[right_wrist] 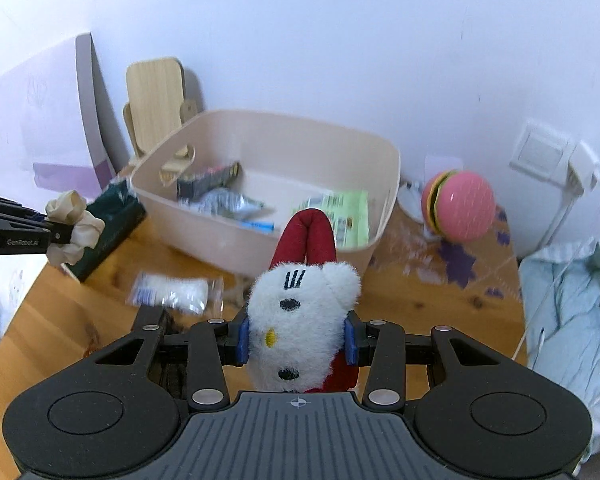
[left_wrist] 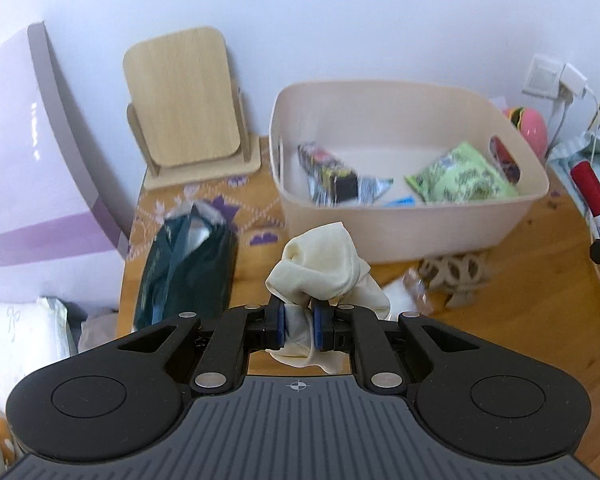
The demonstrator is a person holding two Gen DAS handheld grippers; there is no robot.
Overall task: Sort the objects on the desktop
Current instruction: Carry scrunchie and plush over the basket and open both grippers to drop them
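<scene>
My left gripper (left_wrist: 299,326) is shut on a cream scrunchie (left_wrist: 320,268) and holds it above the wooden desk, short of the beige bin (left_wrist: 412,224). The scrunchie also shows in the right wrist view (right_wrist: 74,224) at the far left. My right gripper (right_wrist: 296,338) is shut on a white plush toy with red ears (right_wrist: 300,320), held above the desk in front of the bin (right_wrist: 204,236). The bin holds several snack packets, among them a green one (left_wrist: 460,180) and a dark one (left_wrist: 332,172).
A dark green packet (left_wrist: 188,268) lies left of the bin. A clear packet of white pieces (right_wrist: 172,292) and a patterned scrunchie (left_wrist: 456,276) lie on the desk before the bin. A wooden mirror stand (left_wrist: 188,104), a pink burger toy (right_wrist: 460,208) and a light-blue cloth (right_wrist: 572,312) stand around.
</scene>
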